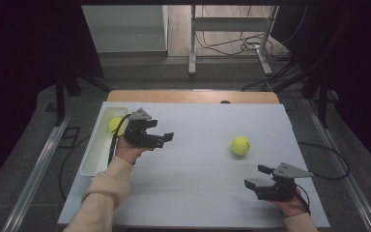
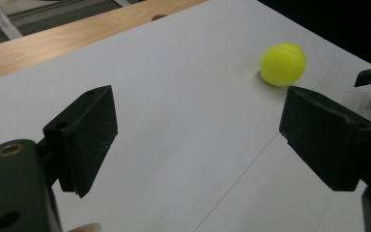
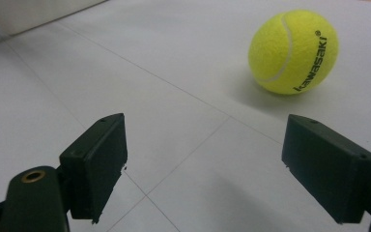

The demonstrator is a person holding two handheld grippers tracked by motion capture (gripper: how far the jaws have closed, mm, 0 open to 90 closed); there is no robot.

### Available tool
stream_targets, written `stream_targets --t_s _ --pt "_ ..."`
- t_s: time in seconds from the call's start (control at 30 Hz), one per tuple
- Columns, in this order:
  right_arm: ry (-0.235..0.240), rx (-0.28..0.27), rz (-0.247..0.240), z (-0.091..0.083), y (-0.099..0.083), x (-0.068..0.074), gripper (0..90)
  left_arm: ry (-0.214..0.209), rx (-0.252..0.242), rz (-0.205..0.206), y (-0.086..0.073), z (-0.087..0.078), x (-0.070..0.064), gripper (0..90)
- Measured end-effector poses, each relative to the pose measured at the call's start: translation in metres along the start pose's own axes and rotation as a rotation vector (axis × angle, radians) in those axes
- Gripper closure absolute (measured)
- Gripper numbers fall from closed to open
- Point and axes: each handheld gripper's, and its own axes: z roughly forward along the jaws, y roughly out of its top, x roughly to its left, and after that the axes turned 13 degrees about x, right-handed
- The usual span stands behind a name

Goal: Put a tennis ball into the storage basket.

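We had the right tongs (image 1: 257,176) low at the near right of the tabletop (image 1: 198,145), jaws spread wide and gripping nothing, and the loose tennis ball (image 1: 240,145) sat just beyond them, a little to the left and farther out. From the right gripper view the ball (image 3: 293,51) lay ahead and off toward the right jaw, not yet between the two, resting free on the white surface. Our left tongs (image 1: 163,138) were up at the left, beside the white bin (image 1: 92,154), also released and empty, pointing across toward the ball; in the left gripper view that ball (image 2: 282,64) showed well apart, far over to the right. A second ball (image 1: 114,124) was already lying in the far end of the bin. So the relation that mattered was plain: our right hand (image 1: 292,205) was clearly the nearer one, and we judged the ball called for a short push forward and slightly left to centre it between those open jaws. Being round, it offered no long axis to line up with, though a nudge from one jaw could have sent it rolling.
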Motion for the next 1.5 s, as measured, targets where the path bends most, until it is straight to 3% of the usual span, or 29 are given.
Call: stream_targets --t_s 0.5,0.8,1.1,1.5 --pt "0.008 0.0 -0.011 0.001 0.001 0.001 16.7 -0.054 -0.007 0.046 0.005 0.02 -0.017 14.3" --pt "0.017 -0.004 -0.014 0.0 0.001 0.001 16.8 -0.053 0.001 0.06 0.01 0.031 -0.024 14.5" --pt "0.014 -0.001 -0.027 0.001 0.003 0.005 16.8 -0.067 0.011 0.105 0.018 0.041 -0.042 14.4" --pt "0.011 0.006 -0.029 0.002 0.003 0.004 16.7 -0.097 0.018 0.109 0.021 0.055 -0.044 14.4"
